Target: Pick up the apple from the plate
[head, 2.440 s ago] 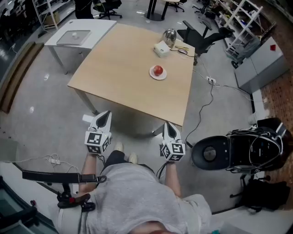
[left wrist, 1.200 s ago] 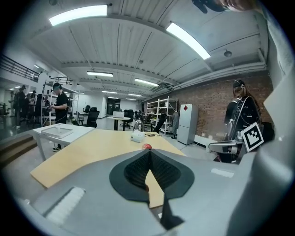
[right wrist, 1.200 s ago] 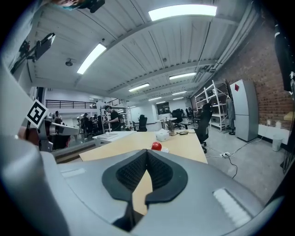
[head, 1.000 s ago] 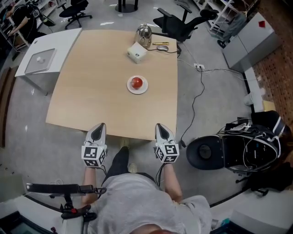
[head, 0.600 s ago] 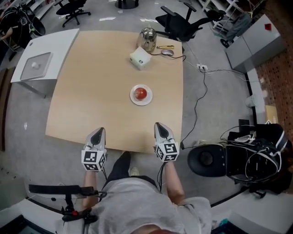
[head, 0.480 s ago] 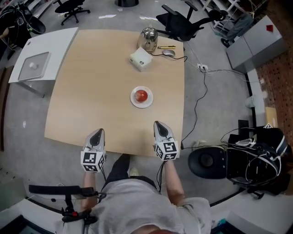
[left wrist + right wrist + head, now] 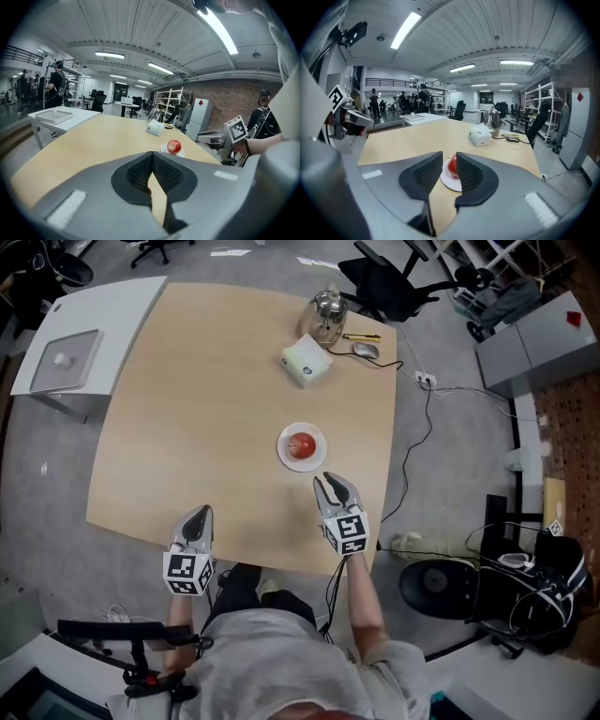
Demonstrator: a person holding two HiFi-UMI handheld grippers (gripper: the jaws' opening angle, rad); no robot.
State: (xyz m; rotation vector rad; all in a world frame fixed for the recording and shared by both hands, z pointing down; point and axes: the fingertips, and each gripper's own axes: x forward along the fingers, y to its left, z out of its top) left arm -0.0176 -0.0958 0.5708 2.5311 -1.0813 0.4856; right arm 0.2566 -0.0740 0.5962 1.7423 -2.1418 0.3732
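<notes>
Gripper views alone show left gripper clenched, right gripper just opening, empty, before the apple.

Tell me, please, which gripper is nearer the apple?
Right. The right gripper, its jaws just opening with nothing between them, is close before the plate with the apple; the left gripper hangs at the near edge of the table.

A pale wooden table stands on grey floor beside a white side table, under strip lights.
</notes>
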